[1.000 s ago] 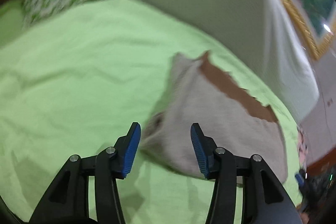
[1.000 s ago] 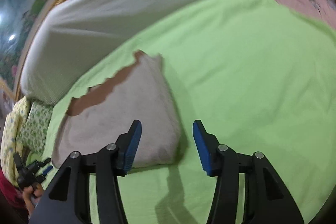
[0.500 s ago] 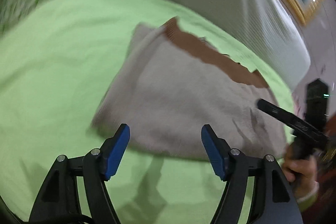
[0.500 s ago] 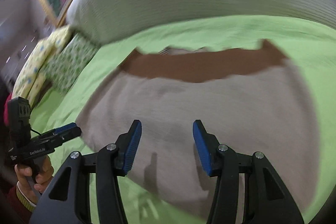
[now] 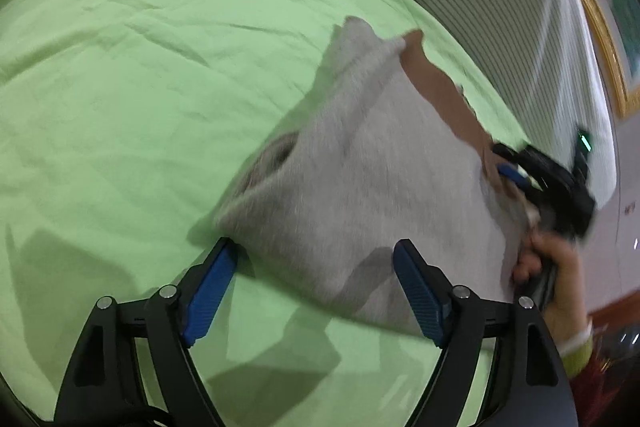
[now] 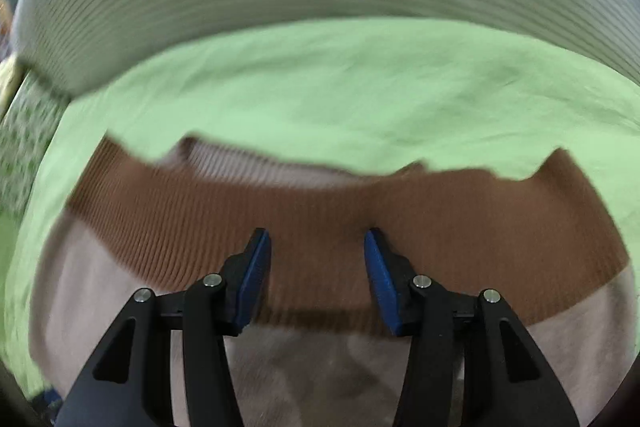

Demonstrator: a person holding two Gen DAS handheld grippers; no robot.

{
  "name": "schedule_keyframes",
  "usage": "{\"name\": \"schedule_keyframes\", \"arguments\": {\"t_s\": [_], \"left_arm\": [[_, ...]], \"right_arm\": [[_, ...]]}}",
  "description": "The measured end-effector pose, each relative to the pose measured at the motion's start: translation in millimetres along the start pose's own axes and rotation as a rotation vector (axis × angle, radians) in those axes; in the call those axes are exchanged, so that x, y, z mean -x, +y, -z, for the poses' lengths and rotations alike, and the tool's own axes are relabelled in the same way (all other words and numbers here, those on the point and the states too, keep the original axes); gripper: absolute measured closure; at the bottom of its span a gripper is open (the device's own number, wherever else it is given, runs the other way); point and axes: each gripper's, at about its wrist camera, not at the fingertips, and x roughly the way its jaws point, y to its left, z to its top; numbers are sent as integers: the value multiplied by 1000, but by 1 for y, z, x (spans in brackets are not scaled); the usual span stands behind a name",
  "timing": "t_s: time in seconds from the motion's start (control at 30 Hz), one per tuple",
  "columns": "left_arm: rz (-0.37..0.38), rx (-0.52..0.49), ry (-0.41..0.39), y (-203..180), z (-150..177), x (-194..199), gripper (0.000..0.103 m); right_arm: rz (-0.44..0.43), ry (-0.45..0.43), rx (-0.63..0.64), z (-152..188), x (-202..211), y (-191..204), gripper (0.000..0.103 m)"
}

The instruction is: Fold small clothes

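Clothes: a folded grey garment (image 5: 360, 187) with a brown band (image 6: 400, 211) lies on the green bed (image 5: 140, 67). The left gripper (image 5: 316, 287) has just been opening wide, empty. The right gripper (image 6: 316, 275) hangs half open over the band, gripping nothing.

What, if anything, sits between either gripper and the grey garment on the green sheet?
Nothing visible does. The left gripper, jaws just opened wider, straddles the near corner of the grey garment with only green sheet around it. The right gripper hangs open directly over the garment's brown band, unobstructed.
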Motion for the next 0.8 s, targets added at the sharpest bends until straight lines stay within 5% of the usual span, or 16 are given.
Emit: {"name": "schedule_keyframes", "arguments": {"t_s": [0.17,0.27,0.43,0.47,0.6,0.8], "left_arm": [[10,77,-41,1,-12,-8,21],[5,77,-59,-4,-16,-14,23],[17,23,-52,-18,-17,-23,72],[20,9,-56,-20,-17,-22,76],[23,-101,-104,-50,-20,-7,83],[192,-412,-187,-171,-14,28,87]], "right_arm": [[-159,-79,-14,35,68,-1,51],[-177,-59,27,67,93,-2,51],[-120,-21,29,96,96,-27,51],[-95,-11,12,102,94,-36,53],[-111,-6,-61,110,87,-66,83],[-225,-4,-199,106,83,-87,94]]}}
